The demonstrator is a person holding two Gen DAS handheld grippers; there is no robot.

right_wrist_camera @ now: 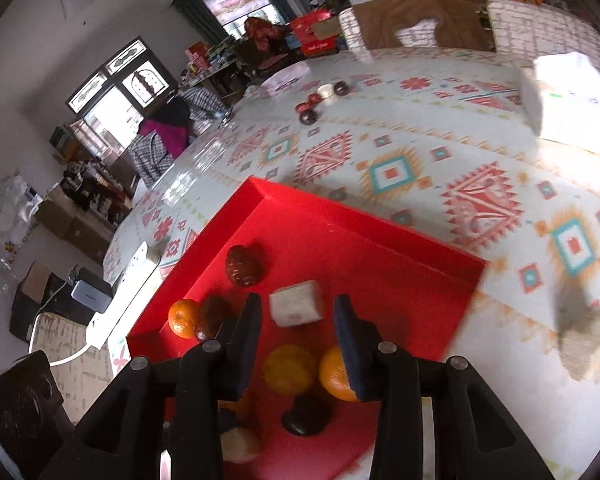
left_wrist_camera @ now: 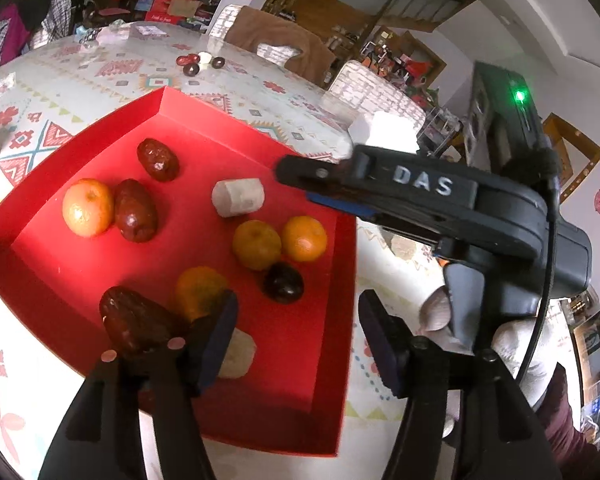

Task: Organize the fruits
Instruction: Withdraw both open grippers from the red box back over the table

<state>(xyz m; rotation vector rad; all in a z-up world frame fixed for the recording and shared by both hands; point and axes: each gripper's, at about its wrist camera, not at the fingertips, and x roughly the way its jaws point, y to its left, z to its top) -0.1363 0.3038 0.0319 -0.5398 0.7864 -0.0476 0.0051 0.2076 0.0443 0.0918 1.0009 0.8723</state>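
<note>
Fruit gathered inside red tray on patterned tablecloth, oranges, dates, dark plum, left gripper spread wide above tray's near edge, holding nothing, right gripper parted narrowly above oranges, empty.

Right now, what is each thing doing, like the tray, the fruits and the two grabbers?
Red tray: flat on the table, holding fruit.
Oranges: four, loose in the tray, none held.
Red dates: three, lying in the tray.
Dark plum: resting near two oranges.
White chunks: two, lying in the tray.
Left gripper: fingers apart, empty.
Right gripper: fingers apart above the tray, gripping nothing.
</note>
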